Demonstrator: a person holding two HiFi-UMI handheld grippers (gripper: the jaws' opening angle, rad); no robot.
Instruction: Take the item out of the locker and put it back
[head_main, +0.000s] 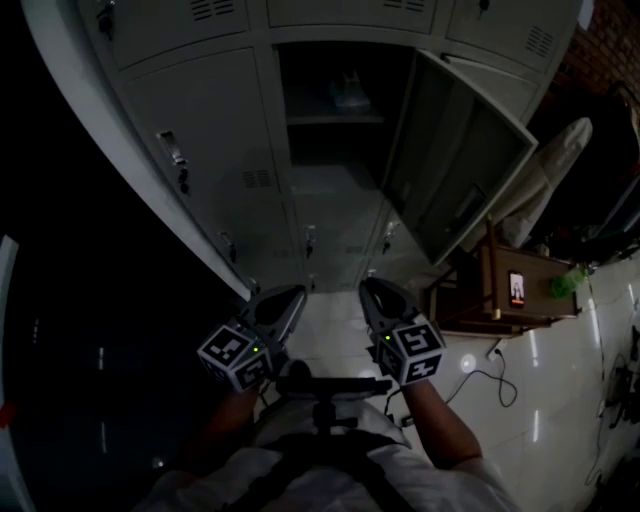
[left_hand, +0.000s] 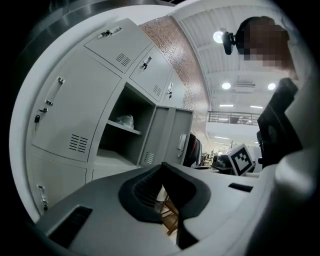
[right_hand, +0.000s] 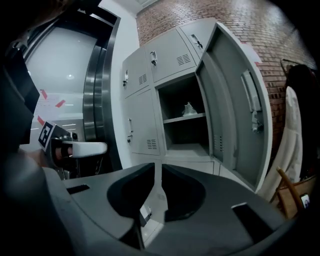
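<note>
A small, pale, crumpled item (right_hand: 189, 109) is sitting on the upper shelf (right_hand: 176, 119) of the open grey locker (right_hand: 187, 150), whose door (right_hand: 235, 120) is standing wide. The left gripper (left_hand: 161, 167) and right gripper (right_hand: 159, 167) are hanging well short, jaws nearly together, gripping nothing. White floor tiles (head_main: 560, 400) and a brick wall (right_hand: 240, 30) are framing the lockers.

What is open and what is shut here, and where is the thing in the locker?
locker door, swung wide open.
item, lying on the shelf inside, untouched.
neighbouring locker doors, shut.
left gripper, fingers together, nothing held.
right gripper, fingers together, nothing held.
</note>
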